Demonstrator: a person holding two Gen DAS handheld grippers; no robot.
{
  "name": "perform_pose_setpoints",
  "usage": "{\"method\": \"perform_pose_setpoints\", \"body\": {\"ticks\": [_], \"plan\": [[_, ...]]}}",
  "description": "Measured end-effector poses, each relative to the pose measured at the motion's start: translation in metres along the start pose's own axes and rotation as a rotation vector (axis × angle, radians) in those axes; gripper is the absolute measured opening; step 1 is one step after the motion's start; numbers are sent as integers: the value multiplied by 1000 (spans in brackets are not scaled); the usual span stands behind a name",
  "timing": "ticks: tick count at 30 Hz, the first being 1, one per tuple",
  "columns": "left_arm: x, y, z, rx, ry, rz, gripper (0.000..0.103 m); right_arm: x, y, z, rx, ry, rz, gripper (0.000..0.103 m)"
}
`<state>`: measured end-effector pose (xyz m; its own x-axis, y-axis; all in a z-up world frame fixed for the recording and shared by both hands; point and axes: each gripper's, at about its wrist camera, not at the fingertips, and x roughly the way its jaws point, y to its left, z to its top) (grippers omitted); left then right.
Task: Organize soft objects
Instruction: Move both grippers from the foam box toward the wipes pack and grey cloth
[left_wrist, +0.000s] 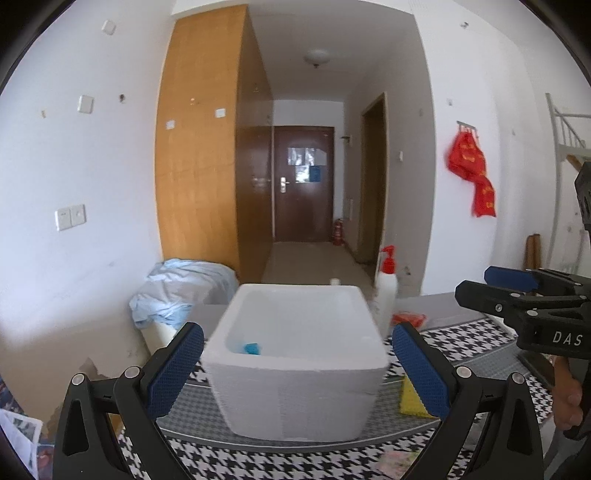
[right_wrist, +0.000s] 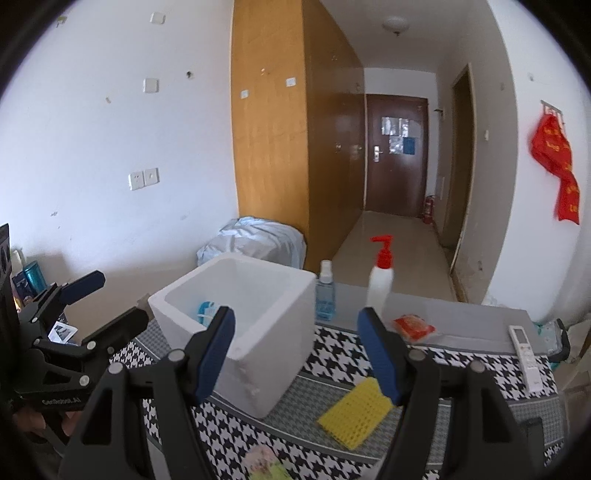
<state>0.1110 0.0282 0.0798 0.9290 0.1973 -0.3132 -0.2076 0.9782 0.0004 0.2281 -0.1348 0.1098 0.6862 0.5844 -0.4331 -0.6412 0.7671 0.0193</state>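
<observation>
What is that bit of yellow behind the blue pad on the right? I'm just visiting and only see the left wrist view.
Observer: A yellow sponge, lying flat on the checked cloth, apart from the white foam box.
Visitor: Is anything hiding behind the box?
Observer: A small bottle of blue liquid stands at its far corner, beside the red-pump bottle.
Visitor: And further right?
Observer: A white remote control lies at the far right, past the orange packet.
</observation>
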Motion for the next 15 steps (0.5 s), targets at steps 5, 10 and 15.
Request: {"method": "perform_pose_setpoints", "body": {"ticks": [5,10,15], "plan": [[-4,-12,-3,10,-2,-50,102,-22,-13,-10,22,-44,-28,83],[-7,-23,-9,14,-2,-98,102,-34,-23,-21,38,-72,-54,96],[-10,-29,-16,30,-1,-137,102,-41,-28,-31,59,-70,-74,96]]}}
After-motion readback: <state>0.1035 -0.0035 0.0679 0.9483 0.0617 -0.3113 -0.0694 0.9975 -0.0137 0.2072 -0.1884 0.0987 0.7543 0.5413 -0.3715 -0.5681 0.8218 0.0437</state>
